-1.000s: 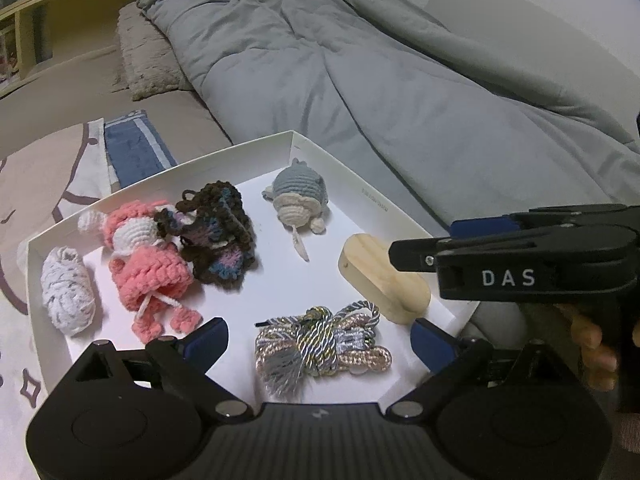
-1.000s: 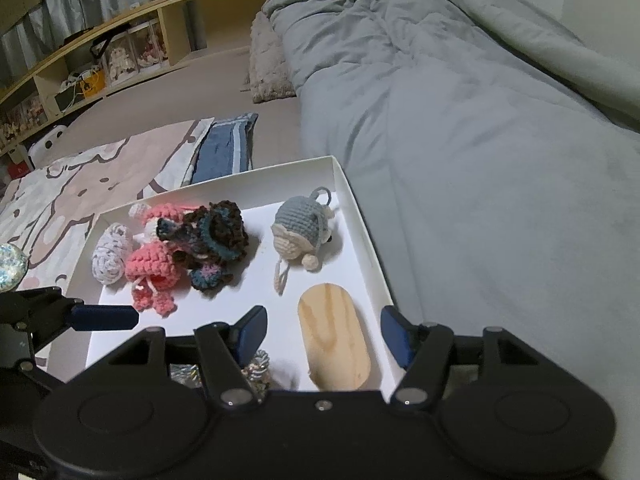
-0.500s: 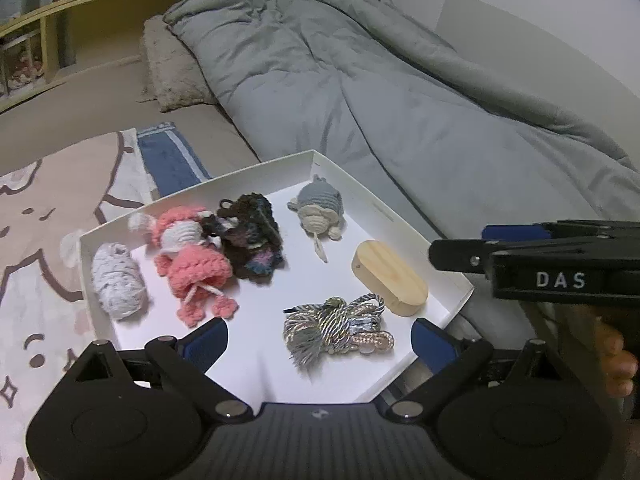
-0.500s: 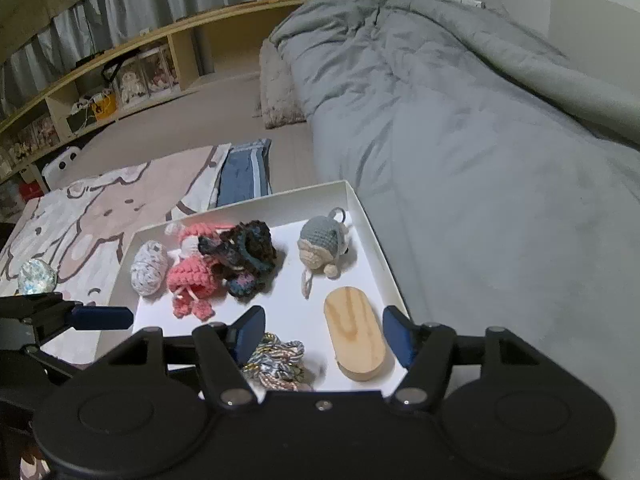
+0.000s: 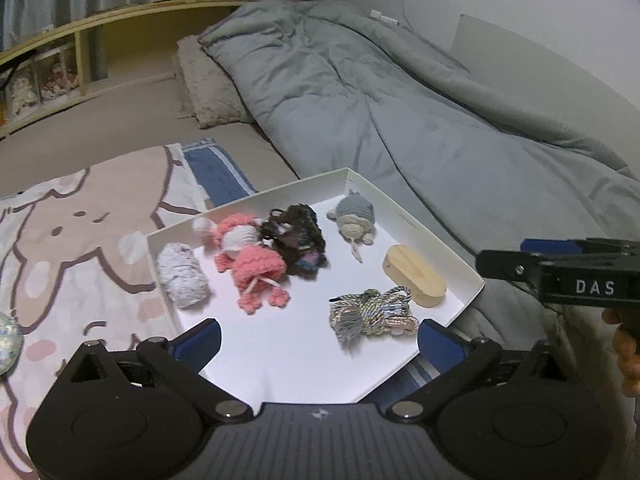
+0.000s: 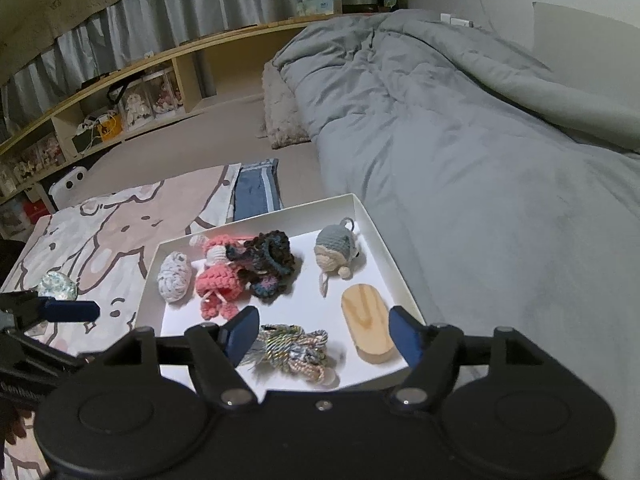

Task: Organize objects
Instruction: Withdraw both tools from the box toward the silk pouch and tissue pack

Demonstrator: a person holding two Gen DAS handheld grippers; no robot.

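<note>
Since a second ago both cameras have been pulled back and raised: the white tray (image 5: 436, 236) now sits smaller and fully framed, and more of the shelf and curtains is seen. Left wrist view: left gripper (image 5: 320, 338) is held over the tray's near edge, jaws spread wide, nothing between them; that near edge is hidden by the gripper body. In the tray are seen a white yarn bundle (image 5: 182, 276), pink crochet doll (image 5: 250, 258), dark crochet piece (image 5: 298, 238) touching the doll, grey crochet mouse (image 5: 354, 218), wooden oval block (image 5: 414, 276) and a knotted cord bundle (image 5: 370, 314) just beside the block. Right gripper (image 5: 560, 268) is cut off at the frame's right edge; its jaws cannot be read here. A shiny ball (image 5: 8, 342) is half cut off at the left. Right wrist view: right gripper (image 6: 322, 330) is held over the tray's near side, jaws wide, empty; the cord bundle (image 6: 294, 350) is partly hidden behind one finger (image 6: 240, 332). The tray (image 6: 378, 236) rests on the cartoon-print blanket (image 6: 120, 236), right beside the grey duvet (image 6: 460, 152). Shelf contents are too small to make out.
</note>
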